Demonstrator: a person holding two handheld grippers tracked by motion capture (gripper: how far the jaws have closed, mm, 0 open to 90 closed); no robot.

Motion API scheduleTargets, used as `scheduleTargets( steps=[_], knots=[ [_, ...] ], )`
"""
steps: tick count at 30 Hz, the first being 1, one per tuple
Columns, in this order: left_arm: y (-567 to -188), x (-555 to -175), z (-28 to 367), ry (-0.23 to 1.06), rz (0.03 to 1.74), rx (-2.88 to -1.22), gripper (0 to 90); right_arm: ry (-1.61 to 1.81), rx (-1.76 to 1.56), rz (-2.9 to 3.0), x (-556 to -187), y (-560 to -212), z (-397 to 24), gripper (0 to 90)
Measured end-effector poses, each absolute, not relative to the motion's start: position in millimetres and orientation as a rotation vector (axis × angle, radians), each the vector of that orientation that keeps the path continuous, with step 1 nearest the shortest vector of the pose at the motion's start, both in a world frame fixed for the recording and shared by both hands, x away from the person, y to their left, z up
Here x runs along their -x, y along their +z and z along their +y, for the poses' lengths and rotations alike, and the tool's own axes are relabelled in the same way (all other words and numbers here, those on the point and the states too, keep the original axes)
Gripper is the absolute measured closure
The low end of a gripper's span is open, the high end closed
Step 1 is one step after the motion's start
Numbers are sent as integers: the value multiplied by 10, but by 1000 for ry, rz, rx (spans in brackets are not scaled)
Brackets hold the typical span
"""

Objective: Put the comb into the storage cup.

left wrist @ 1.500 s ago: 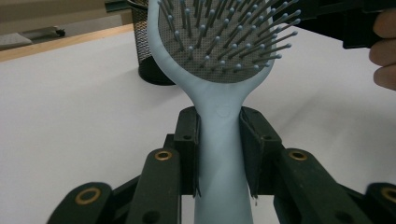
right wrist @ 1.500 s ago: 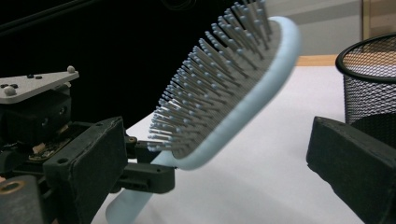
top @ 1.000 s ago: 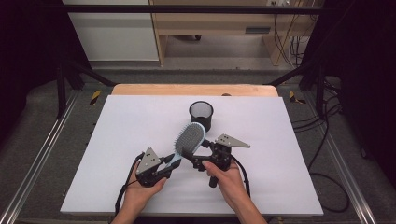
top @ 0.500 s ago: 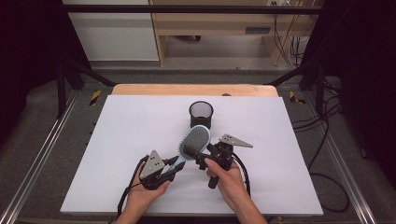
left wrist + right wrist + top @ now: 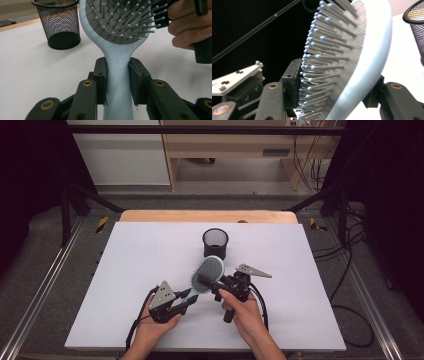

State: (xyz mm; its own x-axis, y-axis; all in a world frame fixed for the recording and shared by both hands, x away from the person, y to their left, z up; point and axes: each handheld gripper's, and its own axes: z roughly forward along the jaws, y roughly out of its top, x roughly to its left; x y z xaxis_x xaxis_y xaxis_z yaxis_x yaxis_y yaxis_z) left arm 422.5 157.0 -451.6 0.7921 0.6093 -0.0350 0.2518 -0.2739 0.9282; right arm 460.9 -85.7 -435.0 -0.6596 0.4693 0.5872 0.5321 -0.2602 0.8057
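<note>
High view, nearest first: left gripper clamps the handle of the pale blue paddle hairbrush with grey bristles – held above the white table. Right gripper has its jaws just closing across the brush head, bristles on one side, back on the other. Beyond stands a black wire-mesh cup – apart

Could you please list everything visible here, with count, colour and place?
Hairbrush: one, light blue with a grey bristle pad, held above the table between both grippers.
Mesh cup: one, black, upright on the table beyond the brush.
Table: one, white top with a wooden far edge.
Left gripper: one, black, jaws clamped on the brush handle.
Right gripper: one, black, jaws just closing across the brush head, one on the bristles, one on the back.
Hands: two, at the near edge.
</note>
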Motion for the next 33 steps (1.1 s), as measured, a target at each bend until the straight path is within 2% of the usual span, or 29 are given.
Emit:
scheduleTargets(
  steps=[10,33],
  knots=[
    [-4495,-4231,1561,400,652,-1849,696,-2121,1255,-1873,-4600,-4289,-860,502],
    [-4478,-4239,1524,390,648,-1809,683,-2146,1269,-1846,-4590,-4225,-906,519]
  ],
)
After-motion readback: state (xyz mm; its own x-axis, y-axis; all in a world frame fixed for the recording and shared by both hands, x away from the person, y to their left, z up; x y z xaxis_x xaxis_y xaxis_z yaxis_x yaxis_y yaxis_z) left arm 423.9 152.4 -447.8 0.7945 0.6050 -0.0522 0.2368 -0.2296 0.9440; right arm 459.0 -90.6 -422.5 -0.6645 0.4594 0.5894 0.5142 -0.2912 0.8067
